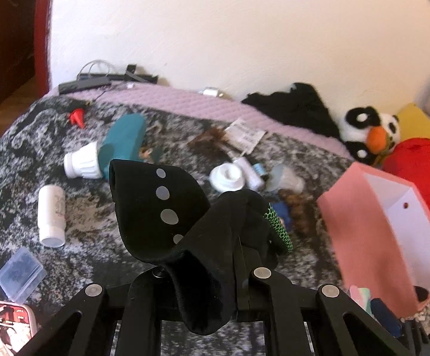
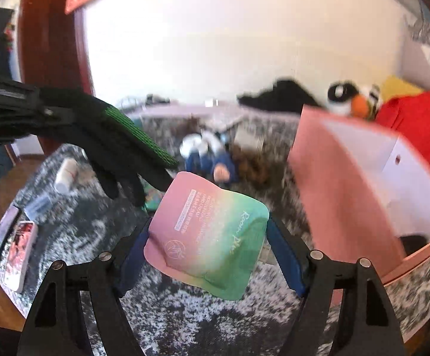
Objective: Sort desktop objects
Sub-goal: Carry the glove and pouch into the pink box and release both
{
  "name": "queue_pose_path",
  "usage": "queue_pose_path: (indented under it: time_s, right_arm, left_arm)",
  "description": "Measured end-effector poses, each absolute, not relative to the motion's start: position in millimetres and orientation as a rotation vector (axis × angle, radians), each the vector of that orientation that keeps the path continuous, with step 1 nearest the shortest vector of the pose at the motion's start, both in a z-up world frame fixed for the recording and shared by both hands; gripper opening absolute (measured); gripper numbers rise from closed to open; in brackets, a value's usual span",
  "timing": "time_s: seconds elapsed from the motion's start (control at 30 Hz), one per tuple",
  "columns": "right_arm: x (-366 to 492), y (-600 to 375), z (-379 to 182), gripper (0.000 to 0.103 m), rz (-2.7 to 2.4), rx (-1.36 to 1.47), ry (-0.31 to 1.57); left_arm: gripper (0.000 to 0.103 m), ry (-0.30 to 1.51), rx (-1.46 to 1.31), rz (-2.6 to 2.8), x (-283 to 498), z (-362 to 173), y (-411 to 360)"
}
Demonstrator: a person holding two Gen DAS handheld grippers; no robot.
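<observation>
White wall (image 1: 244, 29) behind cluttered grey-mottled blanket (image 1: 13, 160).

A black sock (image 1: 167, 213) with grey dots hangs limp and folded above the mottled grey blanket. A pink-to-green hand cream pouch (image 2: 209, 237) sits tilted, lifted off the blanket. To their right stands an open pink paper bag (image 1: 372, 231), white inside, leaning slightly.
</observation>
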State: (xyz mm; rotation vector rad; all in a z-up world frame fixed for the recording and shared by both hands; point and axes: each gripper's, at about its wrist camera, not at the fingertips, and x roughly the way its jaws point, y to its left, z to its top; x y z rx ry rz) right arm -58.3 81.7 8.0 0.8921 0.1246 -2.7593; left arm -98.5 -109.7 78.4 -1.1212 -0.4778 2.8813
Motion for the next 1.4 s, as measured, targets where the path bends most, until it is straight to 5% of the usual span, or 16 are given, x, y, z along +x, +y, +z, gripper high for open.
queue_pose_path:
  time_s: [0.73,1.03,1.23,1.27,1.3,1.33,1.4]
  right_arm:
    - [36.9,158.5,121.2,0.08,-3.164,0.192,0.264]
    - [9.7,248.6,134.3,0.08,-3.331,0.24,0.097]
    - [-41.9,317.8,127.0,0.081,-3.304,0.47,-0.28]
    - [-54.5,326.5,124.6,0.082,-3.262,0.536,-0.341]
    - [-72.8,335.1,119.7,0.084,-3.195,0.644,-0.395]
    - [-83.3,340.8,115.4,0.085,-3.161,0.705,-0.43]
    - [-89.2,351.9,109.8,0.091,-3.181,0.73,-0.48]
  left_arm:
    - [0.011,-0.337,-0.671,2.727,-51.0,191.5,22.2]
    - [0.011,-0.328,-0.69,2.576,-80.4,183.3,87.7]
    - [0.013,-0.354,-0.71,2.445,-116.9,167.2,134.9]
    - [0.018,-0.347,-0.71,2.411,-124.4,161.3,143.9]
    - [0.041,-0.362,-0.73,2.391,-133.9,151.5,150.5]
    - [0.077,-0.378,-0.75,2.372,-143.3,141.8,157.0]
    - [0.098,-0.456,-0.783,2.379,-153.9,126.7,156.9]
